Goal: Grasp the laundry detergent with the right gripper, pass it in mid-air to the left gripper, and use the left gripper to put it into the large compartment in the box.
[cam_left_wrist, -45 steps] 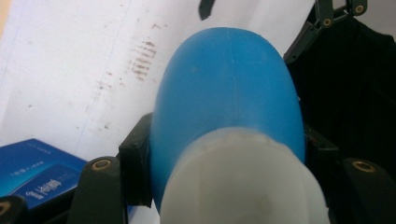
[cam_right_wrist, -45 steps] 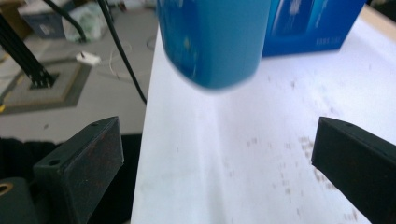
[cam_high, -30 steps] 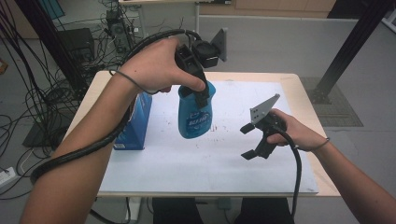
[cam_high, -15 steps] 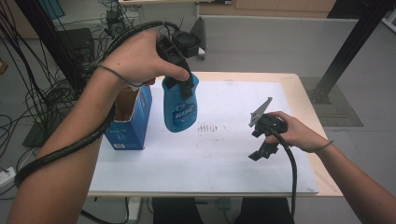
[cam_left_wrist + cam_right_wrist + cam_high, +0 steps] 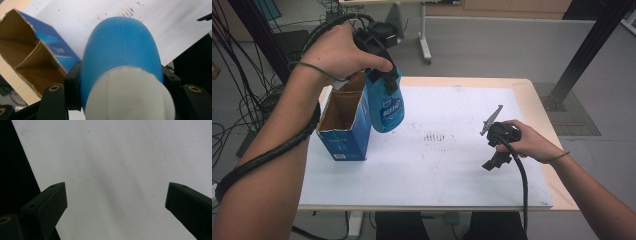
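Note:
A blue plastic bottle (image 5: 385, 106) with a white cap hangs in the air, cap end up, with my left gripper (image 5: 385, 80) shut on its upper part. It hovers just right of an open blue cardboard box (image 5: 343, 131) standing at the table's left. In the left gripper view the bottle (image 5: 120, 47) bulges between the jaws of that gripper (image 5: 120, 83), and the box's open brown inside (image 5: 27, 60) lies to the left. My right gripper (image 5: 493, 161) is held low over the white sheet at the right, open, with nothing between its jaws (image 5: 116, 195).
A white sheet (image 5: 437, 175) covers most of the wooden table (image 5: 539, 112), with dark smudges (image 5: 434, 136) near its middle. Cables and metal frames stand on the floor beyond the table's left and far sides.
My left gripper has carried the bottle leftward and a little away from me, up against the open box. The right gripper has stayed nearly in place.

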Motion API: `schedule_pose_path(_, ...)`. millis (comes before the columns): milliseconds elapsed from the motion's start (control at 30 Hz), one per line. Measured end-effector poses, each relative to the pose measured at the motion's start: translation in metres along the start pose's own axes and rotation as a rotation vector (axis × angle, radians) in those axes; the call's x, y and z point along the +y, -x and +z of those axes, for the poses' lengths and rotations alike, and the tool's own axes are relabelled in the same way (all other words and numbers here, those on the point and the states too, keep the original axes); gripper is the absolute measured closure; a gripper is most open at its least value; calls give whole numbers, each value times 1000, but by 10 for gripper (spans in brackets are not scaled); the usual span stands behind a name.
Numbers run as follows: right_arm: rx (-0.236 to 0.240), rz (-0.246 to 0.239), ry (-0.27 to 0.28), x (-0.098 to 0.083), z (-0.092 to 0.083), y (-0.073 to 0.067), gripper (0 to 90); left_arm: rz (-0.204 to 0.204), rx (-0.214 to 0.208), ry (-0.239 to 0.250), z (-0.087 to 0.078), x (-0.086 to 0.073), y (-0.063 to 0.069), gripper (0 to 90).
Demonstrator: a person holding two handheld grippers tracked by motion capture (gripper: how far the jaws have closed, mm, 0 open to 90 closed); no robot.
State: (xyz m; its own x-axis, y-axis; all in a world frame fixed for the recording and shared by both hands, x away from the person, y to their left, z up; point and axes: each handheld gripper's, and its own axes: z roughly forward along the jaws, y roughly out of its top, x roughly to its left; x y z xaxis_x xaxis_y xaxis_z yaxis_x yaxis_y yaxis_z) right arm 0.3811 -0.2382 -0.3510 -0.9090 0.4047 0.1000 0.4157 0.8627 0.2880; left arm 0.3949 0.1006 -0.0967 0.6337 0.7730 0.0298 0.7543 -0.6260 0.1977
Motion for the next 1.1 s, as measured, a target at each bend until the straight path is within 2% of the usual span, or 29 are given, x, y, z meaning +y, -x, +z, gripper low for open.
schedule_pose_path(333, -19, 52, -21, -2, 3, 6, 41, -148, 42, 21, -7, -9, -30, 376)
schedule_pose_path(600, -36, 75, -34, -4, 4, 9, 40, -205, 69, 20, -12, -16, -47, 376)
schedule_pose_path(767, -39, 75, -38, -4, 6, 10, 41, -245, 78, 34, -15, -21, -56, 376)
schedule_pose_path(1100, -40, 74, -37, -2, 8, 10, 41, -313, 101, 32, -17, -30, -74, 376)
